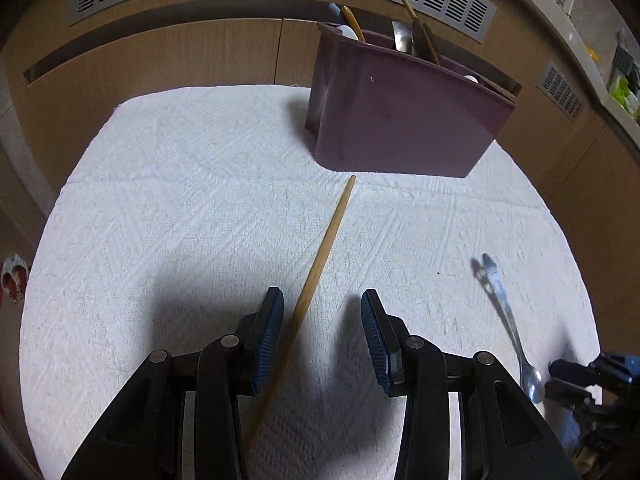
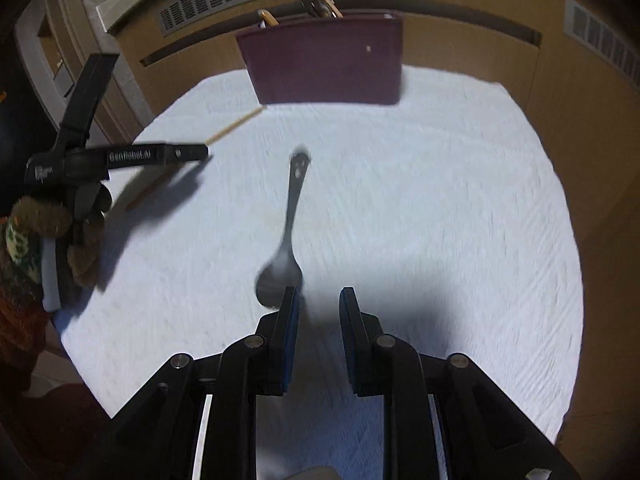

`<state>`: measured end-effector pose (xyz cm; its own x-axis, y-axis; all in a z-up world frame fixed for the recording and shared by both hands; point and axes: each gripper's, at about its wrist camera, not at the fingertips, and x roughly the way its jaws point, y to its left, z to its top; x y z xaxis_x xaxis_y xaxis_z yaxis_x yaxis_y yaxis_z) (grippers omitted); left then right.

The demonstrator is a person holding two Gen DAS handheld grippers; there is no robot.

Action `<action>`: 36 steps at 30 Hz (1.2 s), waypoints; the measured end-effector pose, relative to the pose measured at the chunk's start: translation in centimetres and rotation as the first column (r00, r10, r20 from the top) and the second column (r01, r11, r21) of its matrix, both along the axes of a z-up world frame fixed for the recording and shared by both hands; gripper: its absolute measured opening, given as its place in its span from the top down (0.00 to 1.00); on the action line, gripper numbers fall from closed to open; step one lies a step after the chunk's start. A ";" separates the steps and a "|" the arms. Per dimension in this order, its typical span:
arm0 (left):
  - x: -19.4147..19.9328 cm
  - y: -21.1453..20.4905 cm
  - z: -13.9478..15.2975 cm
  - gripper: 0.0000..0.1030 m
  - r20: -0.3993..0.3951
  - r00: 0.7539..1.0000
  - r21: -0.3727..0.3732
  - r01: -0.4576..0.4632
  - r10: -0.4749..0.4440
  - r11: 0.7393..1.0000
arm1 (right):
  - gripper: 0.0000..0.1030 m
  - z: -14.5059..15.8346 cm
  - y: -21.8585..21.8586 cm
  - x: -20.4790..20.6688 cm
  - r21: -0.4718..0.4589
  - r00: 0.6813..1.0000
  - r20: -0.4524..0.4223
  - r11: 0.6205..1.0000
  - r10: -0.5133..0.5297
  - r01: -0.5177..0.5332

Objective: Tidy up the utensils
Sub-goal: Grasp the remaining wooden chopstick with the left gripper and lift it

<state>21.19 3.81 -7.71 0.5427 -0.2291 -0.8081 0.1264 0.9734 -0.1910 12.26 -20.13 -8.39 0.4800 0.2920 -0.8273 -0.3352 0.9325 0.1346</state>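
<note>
Our left gripper [image 1: 322, 316] has its jaws apart astride the chopstick [image 1: 320, 258], which runs near-to-far toward the holder [image 1: 400, 120]. Our right gripper [image 2: 319, 312], jaws apart, sits just right of the spoon [image 2: 286, 236].

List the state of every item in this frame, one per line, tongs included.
Left tongs: open, straddling the chopstick, not gripping.
Right tongs: open, just behind the spoon bowl.
Chopstick: lying flat on the cloth, tip near the holder.
Spoon: lying flat on the cloth, not held.
Utensil holder: upright, already holding several utensils.
White cloth: spread flat.
</note>
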 end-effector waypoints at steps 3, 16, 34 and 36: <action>0.1 -0.3 0.1 0.67 -0.013 1.000 0.012 -0.010 0.010 1.000 | 0.77 -0.2 0.0 -0.2 0.042 1.000 0.024 0.999 0.017 -0.018; -3.6 -2.3 0.2 0.89 -0.067 0.998 -0.017 0.008 -0.009 1.000 | 0.86 0.0 4.9 1.6 -0.127 0.994 0.080 0.990 0.074 -0.063; -5.6 -4.5 1.7 0.84 -0.044 0.991 -0.136 0.116 -0.123 0.984 | 0.83 4.8 -0.9 2.1 -0.001 0.988 0.153 1.000 0.027 -0.027; -5.4 -3.9 2.3 0.71 -0.021 0.995 -0.146 0.093 -0.097 0.985 | 0.80 4.3 -1.4 1.3 0.027 0.987 0.155 0.999 0.038 -0.042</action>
